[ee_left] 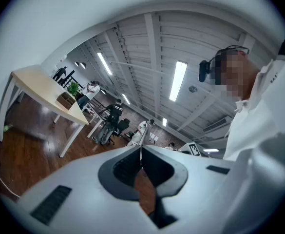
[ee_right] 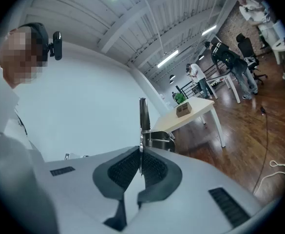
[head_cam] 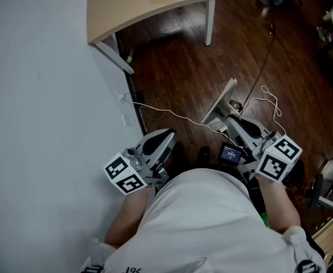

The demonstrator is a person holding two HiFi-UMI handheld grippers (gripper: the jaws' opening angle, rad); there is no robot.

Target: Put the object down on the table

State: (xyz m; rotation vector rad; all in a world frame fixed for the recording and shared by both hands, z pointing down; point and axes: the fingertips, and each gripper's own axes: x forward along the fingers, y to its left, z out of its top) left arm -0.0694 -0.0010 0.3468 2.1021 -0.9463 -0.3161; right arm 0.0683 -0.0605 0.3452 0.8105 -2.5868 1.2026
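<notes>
Right gripper (ee_right: pixel 141 154) clamps a thin metal plate (ee_right: pixel 142 117) that sticks out past its tips; left gripper (ee_left: pixel 141 149) has jaws together, empty

The metal object (head_cam: pixel 220 105) is a thin, flat, pale grey plate with a shiny cup-shaped part (ee_right: pixel 160 139) fixed to one side near its lower end. It is clamped between the closed jaws of the right gripper (ee_right: pixel 141 155) and stands up out of them, edge-on in the right gripper view and tilted in the head view. It is held in the air, well apart from the table (head_cam: pixel 133 5), a light wooden top on white legs, and touches nothing on it.
</notes>
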